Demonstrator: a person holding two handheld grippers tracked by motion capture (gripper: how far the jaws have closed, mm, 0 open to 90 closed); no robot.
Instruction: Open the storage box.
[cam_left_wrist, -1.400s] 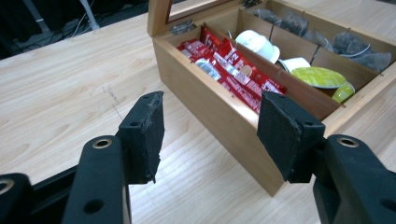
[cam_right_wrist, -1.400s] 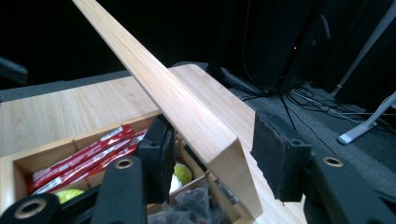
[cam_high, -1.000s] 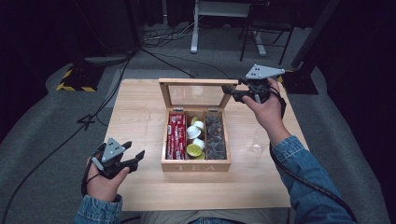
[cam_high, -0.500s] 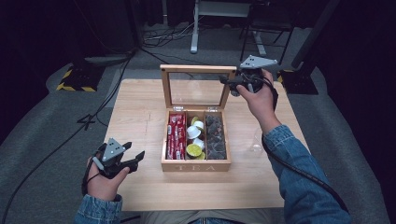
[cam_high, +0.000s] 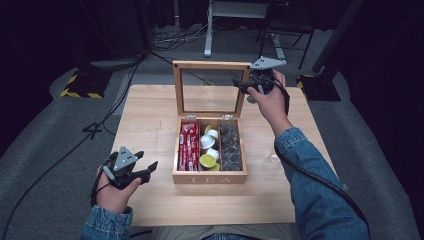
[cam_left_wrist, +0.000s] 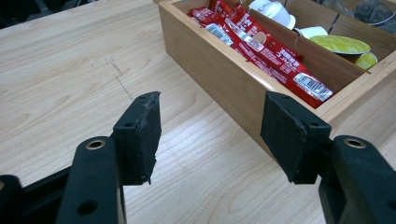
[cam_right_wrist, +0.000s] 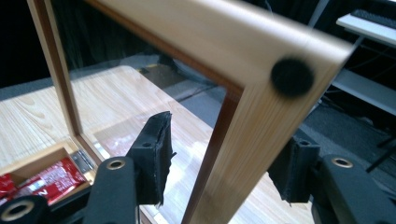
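The right gripper (cam_high: 246, 88) has just been opening its jaws, spread around the lid's (cam_high: 211, 65) wooden corner at 12 o'clock. The left gripper (cam_high: 145, 171), jaws spread on nothing, waits at 8 o'clock. The box (cam_high: 210, 178) reads "TEA" and has three compartments.

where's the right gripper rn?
High view: right gripper is at the far right corner of the upright glass lid, its jaws straddling the lid's wooden frame above the tea box.
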